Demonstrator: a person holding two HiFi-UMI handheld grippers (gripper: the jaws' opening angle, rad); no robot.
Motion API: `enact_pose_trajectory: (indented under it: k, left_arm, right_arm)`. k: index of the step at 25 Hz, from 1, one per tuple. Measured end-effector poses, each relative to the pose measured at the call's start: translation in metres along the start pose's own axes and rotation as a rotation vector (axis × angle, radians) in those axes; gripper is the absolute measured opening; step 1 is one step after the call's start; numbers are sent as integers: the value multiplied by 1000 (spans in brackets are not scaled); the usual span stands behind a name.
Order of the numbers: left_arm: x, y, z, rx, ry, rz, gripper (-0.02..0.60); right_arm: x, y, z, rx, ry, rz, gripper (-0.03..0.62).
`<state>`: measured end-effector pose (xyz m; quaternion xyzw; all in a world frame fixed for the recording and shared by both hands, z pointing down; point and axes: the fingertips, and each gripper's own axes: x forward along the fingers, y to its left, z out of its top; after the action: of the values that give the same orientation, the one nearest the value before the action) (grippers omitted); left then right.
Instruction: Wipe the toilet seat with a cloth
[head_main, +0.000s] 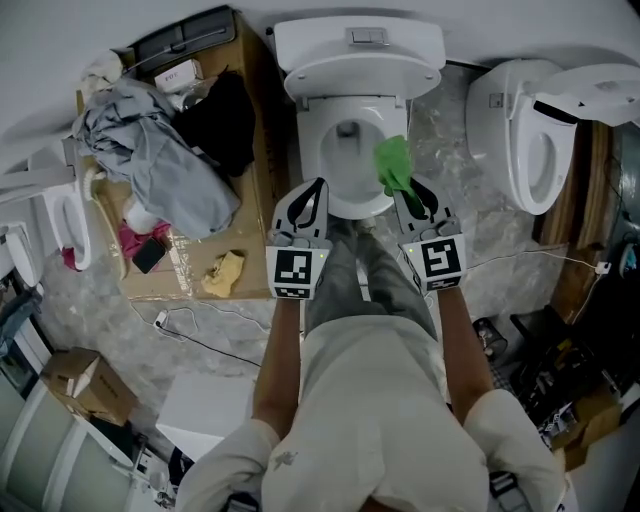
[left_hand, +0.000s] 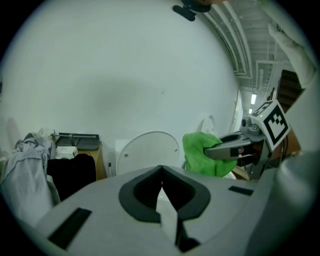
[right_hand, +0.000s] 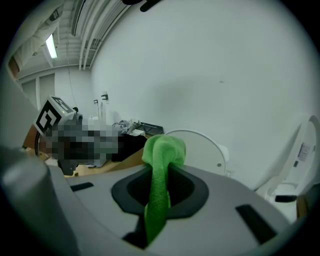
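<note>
A white toilet stands ahead of me, its seat (head_main: 312, 150) down and its lid (head_main: 345, 82) raised against the tank. My right gripper (head_main: 405, 190) is shut on a green cloth (head_main: 393, 165), which hangs over the seat's right side; I cannot tell whether it touches. In the right gripper view the cloth (right_hand: 162, 155) runs up between the jaws, with the lid (right_hand: 200, 150) behind it. My left gripper (head_main: 318, 185) is shut with nothing in it, over the seat's front left. The left gripper view shows its jaws (left_hand: 161, 170) closed, the lid (left_hand: 147, 152) beyond, and the cloth (left_hand: 200, 150) at right.
A cardboard surface to the left carries grey clothing (head_main: 160, 160), a black bag (head_main: 225, 125) and a yellow rag (head_main: 225, 272). A second toilet (head_main: 535, 140) stands to the right and another (head_main: 60, 225) at far left. Cables (head_main: 200, 325) cross the floor.
</note>
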<state>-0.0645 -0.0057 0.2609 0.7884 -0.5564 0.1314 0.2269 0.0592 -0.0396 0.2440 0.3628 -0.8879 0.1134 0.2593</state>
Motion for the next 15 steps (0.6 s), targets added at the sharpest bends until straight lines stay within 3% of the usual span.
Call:
enact_pose_trajectory:
  k: [6,15]
  left_arm:
    - [23,17,-37,-44,58,-2,12]
    - [47,37,-89,-83,110,62,12]
  right_arm:
    - [36,0,-30,-3,57,9,44]
    - [85,-3,-73,-28,114,68,44]
